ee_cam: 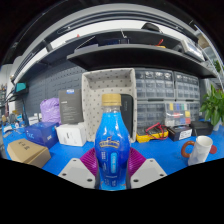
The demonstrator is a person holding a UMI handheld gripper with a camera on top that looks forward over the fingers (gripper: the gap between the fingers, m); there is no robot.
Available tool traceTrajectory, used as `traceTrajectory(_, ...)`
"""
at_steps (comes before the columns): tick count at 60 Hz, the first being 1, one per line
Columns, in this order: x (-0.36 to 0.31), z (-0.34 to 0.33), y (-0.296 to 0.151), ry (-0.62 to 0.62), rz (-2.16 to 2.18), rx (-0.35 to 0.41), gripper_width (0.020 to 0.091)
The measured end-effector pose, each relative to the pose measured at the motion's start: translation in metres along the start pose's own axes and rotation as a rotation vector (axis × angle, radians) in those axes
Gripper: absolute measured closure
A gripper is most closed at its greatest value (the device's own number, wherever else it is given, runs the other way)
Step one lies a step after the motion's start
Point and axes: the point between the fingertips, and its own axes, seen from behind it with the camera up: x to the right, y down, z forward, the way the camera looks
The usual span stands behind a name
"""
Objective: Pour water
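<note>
Between jaws (112, 172): blue bottle (112, 140) upright, clamped by both pads; white cup (200, 150) right.

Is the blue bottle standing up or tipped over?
Standing up. The blue bottle points straight up, its tan cap on top, between the hand-held gripper fingers.

We are in a workshop or lab. A blue tabletop (60, 152) carries cardboard boxes (71, 134) and tools (152, 131). Behind it stand a pegboard (108, 88), small-parts drawers (160, 92) and overhead shelves (120, 50). A potted plant (212, 104) stands at one side.
</note>
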Motion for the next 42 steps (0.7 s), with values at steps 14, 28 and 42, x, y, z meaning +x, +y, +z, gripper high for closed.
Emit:
traceTrajectory(14, 0.034, -0.008, -0.01, 0.053, 0.345, -0.064, 0.0752)
traceTrajectory(28, 0.105, -0.026, -0.027, 0.1, 0.953, -0.097, 0.0753)
traceTrajectory(42, 0.134, -0.033, -0.042, 0.043, 1.417, -0.192, 0.0747)
